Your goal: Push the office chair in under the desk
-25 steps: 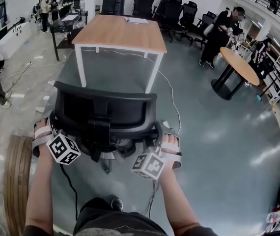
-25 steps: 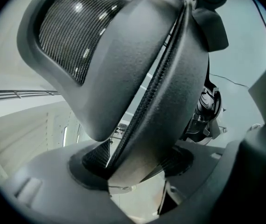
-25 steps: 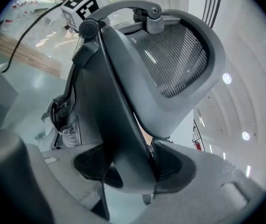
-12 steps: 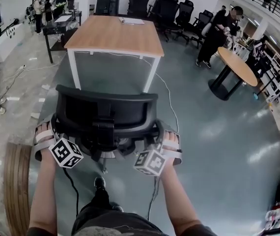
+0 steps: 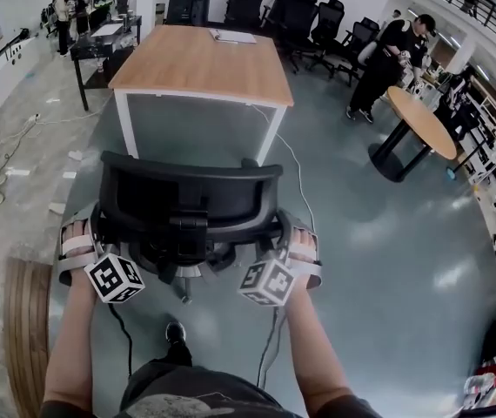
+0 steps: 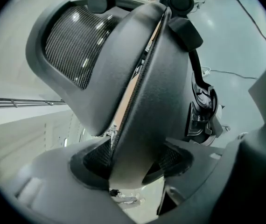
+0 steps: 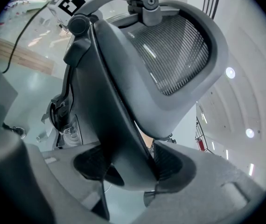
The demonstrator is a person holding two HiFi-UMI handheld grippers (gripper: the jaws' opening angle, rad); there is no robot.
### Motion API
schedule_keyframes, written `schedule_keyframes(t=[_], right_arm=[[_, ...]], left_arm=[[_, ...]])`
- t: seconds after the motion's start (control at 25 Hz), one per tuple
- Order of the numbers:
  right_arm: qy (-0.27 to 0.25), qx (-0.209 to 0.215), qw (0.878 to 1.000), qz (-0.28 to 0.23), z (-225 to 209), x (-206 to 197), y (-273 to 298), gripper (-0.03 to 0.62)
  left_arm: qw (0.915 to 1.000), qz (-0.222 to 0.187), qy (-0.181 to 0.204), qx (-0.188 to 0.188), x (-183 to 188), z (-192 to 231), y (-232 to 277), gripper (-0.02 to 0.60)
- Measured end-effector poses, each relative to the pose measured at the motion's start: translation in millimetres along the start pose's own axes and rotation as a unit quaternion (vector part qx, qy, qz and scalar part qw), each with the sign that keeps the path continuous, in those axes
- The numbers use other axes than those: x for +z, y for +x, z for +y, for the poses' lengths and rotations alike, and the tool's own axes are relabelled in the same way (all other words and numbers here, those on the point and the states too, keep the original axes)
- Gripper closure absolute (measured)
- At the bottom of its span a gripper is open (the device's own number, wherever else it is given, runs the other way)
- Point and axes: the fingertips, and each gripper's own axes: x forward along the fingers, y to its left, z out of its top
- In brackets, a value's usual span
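A black mesh-backed office chair (image 5: 187, 194) stands on the grey floor just short of the wooden desk (image 5: 204, 59) with white legs; its back faces me. My left gripper (image 5: 96, 233) is shut on the left edge of the chair's back frame, and my right gripper (image 5: 284, 238) is shut on the right edge. In the left gripper view the left gripper (image 6: 133, 167) has its pads pressed on both sides of the dark frame rim (image 6: 147, 101). In the right gripper view the right gripper (image 7: 128, 167) clamps the rim (image 7: 109, 106) the same way. The chair's seat and wheels are hidden under the back.
A round wooden table (image 5: 424, 118) stands to the right with people beside it. Several black chairs (image 5: 304, 20) line the far wall. A black side table (image 5: 100, 42) and people are at the far left. A cable (image 5: 298, 168) runs along the floor; a curved wooden edge (image 5: 23, 329) is at my left.
The chair and both grippers have moved forward together, and the desk now stands closer to the chair's back. Both grips look the same.
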Motion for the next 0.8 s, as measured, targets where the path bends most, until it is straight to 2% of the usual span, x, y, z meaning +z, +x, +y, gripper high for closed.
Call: schedule_keyframes(t=[0.24,0.8], right_arm=[[0.001,-0.009,1.000,0.003,-2.2,10.5,16.9,0.339],[0.017,-0.008,0.998,0.055,-28.7,25.4,95.5,0.335]], left_arm=[[0.9999,0.003,-0.011,-0.006,-1.3,11.3,31.7,0.261],[0.9997,-0.024,0.007,0.003,16.8,45.7,109.9,0.256]])
